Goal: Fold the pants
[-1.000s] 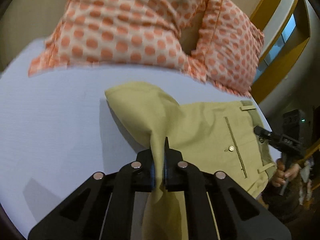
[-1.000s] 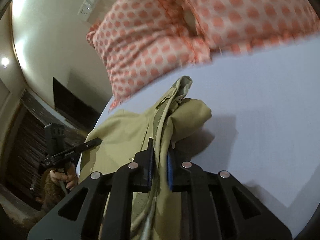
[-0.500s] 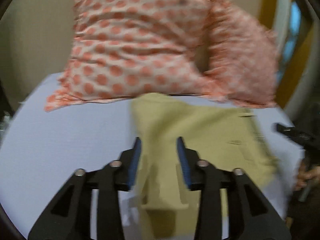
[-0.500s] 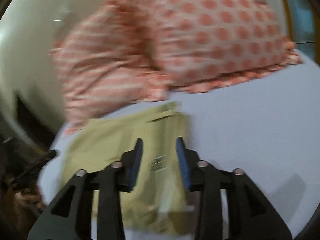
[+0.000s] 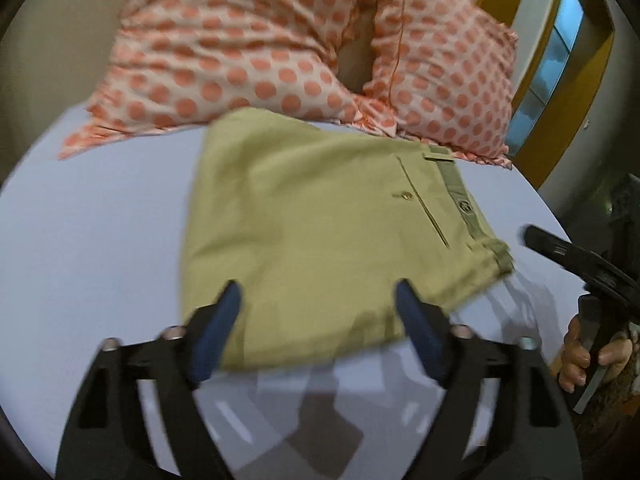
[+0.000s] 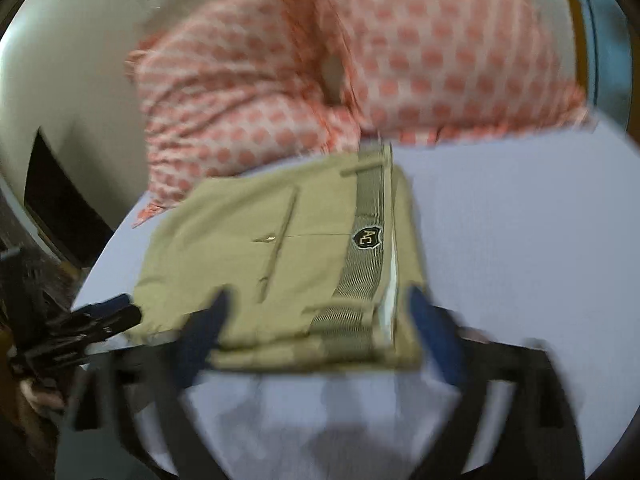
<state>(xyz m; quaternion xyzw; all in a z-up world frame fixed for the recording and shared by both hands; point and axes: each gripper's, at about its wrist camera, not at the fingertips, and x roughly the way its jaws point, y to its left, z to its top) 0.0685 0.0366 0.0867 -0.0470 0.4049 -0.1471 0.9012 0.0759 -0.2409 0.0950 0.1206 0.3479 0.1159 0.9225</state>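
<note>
Pants on bed, before pillows

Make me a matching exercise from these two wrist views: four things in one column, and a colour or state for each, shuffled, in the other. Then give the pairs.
Things:
1. pants
2. pillows
3. bed sheet
4. left gripper

Descriptions:
A. pale lavender, plain
B. open, holding nothing
C. khaki, folded flat
D. white with orange dots

Pairs: 1-C, 2-D, 3-A, 4-B

The right gripper is open too, the folded pants lying beyond its fingers.
</note>
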